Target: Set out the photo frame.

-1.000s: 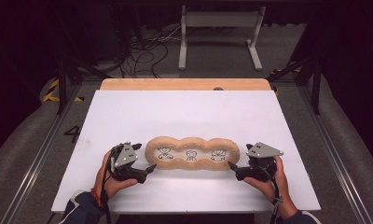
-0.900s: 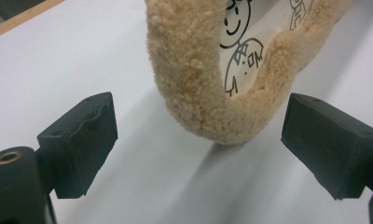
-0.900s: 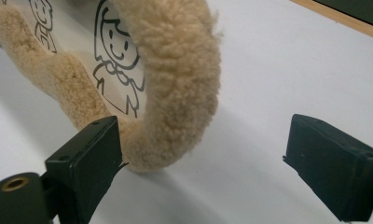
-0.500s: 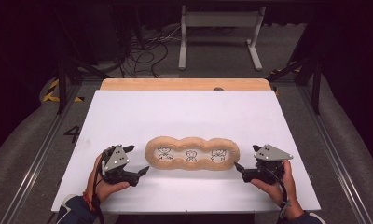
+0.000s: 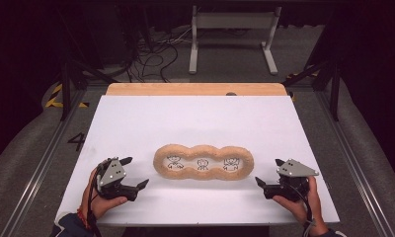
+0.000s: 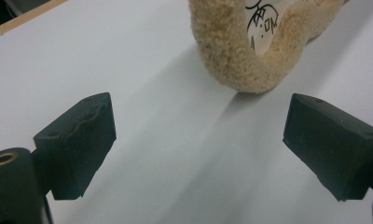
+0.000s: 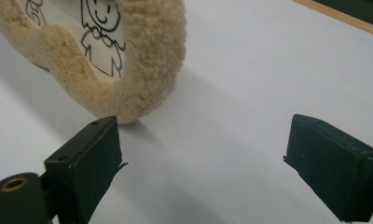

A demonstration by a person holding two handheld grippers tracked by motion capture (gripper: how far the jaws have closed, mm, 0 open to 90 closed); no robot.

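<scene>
White counter (image 5: 136,123) carries a fuzzy three-hole frame (image 5: 204,173) lying flat, near its front edge. Left gripper (image 5: 135,173) and right gripper (image 5: 267,172) sit off each end, both spread wide, holding nothing. Looks light and soft (probably floppy), so I'd pinch the plush end loops.

White table top (image 5: 195,118), wooden edge strip (image 5: 195,89), cables (image 5: 156,54), metal stand (image 5: 232,34) behind.

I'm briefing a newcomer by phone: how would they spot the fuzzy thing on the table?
Find the white table top. Near its front edge, between the left tool and the right tool, lies the fuzzy tan frame. Its three joined rings each surround a black cartoon drawing.
</scene>
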